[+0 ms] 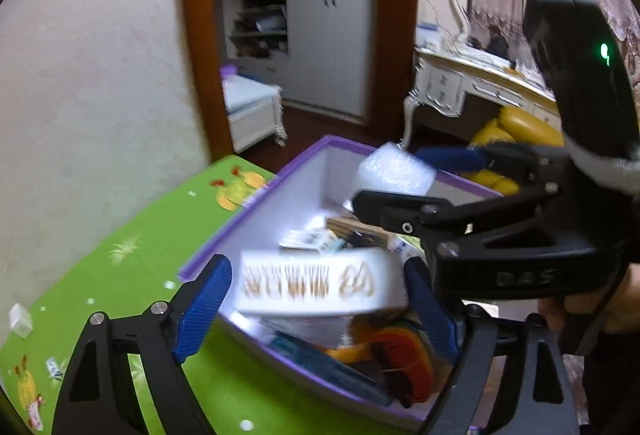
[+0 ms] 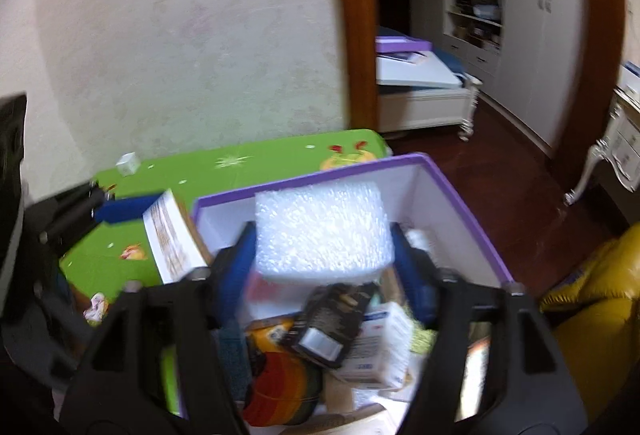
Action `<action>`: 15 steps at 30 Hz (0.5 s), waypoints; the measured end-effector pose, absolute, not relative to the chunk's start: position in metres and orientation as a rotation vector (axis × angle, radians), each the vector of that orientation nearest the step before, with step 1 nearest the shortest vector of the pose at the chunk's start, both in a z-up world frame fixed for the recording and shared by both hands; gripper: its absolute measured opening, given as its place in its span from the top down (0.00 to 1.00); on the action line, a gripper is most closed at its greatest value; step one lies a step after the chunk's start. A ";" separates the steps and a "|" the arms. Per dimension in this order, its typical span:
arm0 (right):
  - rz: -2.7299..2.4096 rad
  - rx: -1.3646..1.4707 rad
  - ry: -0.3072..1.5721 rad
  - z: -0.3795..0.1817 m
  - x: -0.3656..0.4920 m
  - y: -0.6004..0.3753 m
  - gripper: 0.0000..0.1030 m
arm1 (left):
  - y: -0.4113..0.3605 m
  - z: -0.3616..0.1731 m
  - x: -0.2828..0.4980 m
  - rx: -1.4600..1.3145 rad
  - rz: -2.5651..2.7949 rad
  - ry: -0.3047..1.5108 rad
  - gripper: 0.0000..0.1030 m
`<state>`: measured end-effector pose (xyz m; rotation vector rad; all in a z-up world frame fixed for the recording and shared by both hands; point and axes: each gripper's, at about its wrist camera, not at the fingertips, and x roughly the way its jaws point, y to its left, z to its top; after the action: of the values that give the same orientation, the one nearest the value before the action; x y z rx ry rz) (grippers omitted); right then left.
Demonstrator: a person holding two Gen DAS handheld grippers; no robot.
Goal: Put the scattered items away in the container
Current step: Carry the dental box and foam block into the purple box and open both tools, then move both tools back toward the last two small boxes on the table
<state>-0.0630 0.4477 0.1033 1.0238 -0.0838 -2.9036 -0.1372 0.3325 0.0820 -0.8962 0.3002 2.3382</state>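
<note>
A: Between the left tongs (image 1: 316,299) sits a white box (image 1: 320,285), right over the purple-rimmed container (image 1: 256,211). Is it gripped?

B: Seemingly not; the pads stand wide beside it, probably letting it drop in.

A: And the right tongs (image 2: 324,255)?

B: Spread around a white foam block (image 2: 324,231), above the same container, apparently released too. Beyond, a small cube (image 2: 128,163) remains on the green bench (image 2: 240,163).

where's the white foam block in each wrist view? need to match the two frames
Left wrist: white foam block sits upper centre-right, over the far side of the purple-rimmed box, between the right gripper's fingers.
Right wrist: foam block fills the centre, between that camera's own blue pads, above the box contents.
Shared landmark: the purple-rimmed box on the green table cover.
</note>
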 end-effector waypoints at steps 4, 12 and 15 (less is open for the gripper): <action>-2.910 1.020 -0.063 0.102 -0.060 0.447 0.13 | 0.320 0.080 -0.135 -0.908 2.330 0.240 0.13; -2.868 0.960 -0.047 0.113 -0.062 0.414 0.12 | 0.256 0.090 -0.121 -0.911 2.397 0.135 0.09; -2.845 0.922 -0.032 0.118 -0.065 0.394 0.11 | 0.222 0.090 -0.116 -0.908 2.441 0.106 0.09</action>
<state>-0.0645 0.3936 0.1181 0.9217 -0.0316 -2.8449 -0.1163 0.2224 0.0904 -0.9081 0.1056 2.4408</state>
